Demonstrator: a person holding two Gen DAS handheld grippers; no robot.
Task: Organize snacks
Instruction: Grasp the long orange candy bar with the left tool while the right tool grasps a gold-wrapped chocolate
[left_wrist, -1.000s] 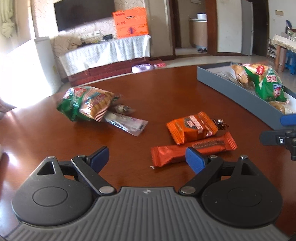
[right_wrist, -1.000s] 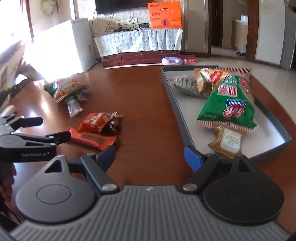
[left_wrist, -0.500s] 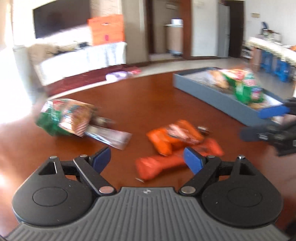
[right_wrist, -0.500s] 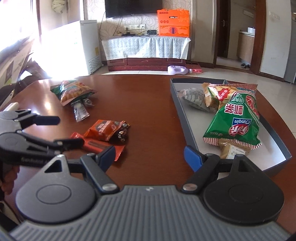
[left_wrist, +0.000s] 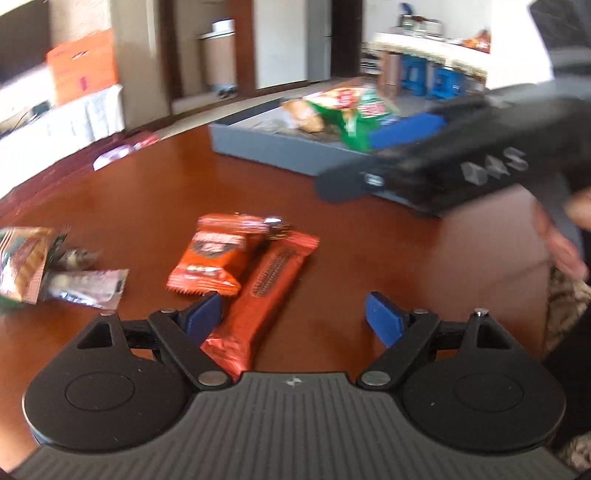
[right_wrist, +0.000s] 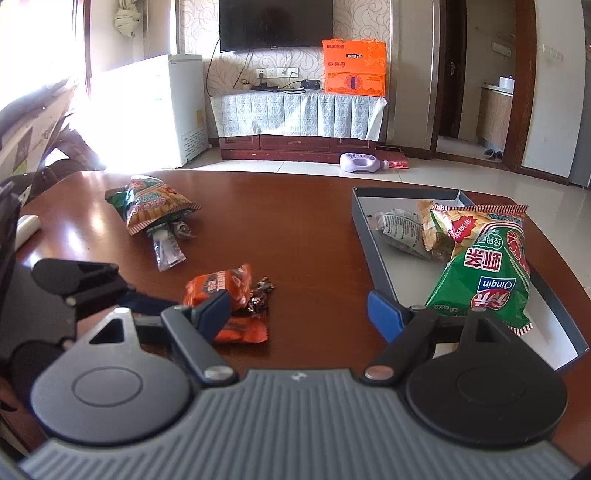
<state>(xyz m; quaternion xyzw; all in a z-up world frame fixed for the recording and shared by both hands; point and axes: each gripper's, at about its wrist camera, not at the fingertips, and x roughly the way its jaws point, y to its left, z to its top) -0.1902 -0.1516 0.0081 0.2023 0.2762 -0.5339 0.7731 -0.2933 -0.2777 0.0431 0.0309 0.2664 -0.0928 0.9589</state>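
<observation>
Already in the tray: I count at least three packets in the grey tray (right_wrist: 373, 254) on the right of the table (right_wrist: 295, 206). They are the big green bag (right_wrist: 484, 284), a red and yellow bag (right_wrist: 476, 221) behind it and a silvery packet (right_wrist: 399, 229) at the far end.
Left on the table, near: a long orange bar (left_wrist: 269, 291), a squat orange packet (left_wrist: 210, 262) touching it, and a small dark candy (left_wrist: 277, 227) at their far end.
Left on the table, far left: a prawn cracker bag (right_wrist: 155, 203), with a clear sachet (right_wrist: 168, 251) and a small wrapped sweet (right_wrist: 181, 229) just beside it.
Left gripper (left_wrist: 293, 314): jaws spread wide, nothing between them; the bar's near end lies by its left finger.
Right gripper (right_wrist: 299, 314): jaws apart and empty, near edge of the table, just left of the tray.
My reading: roughly half done; six loose items are not yet in the tray, and I judge the orange bar to be next.
</observation>
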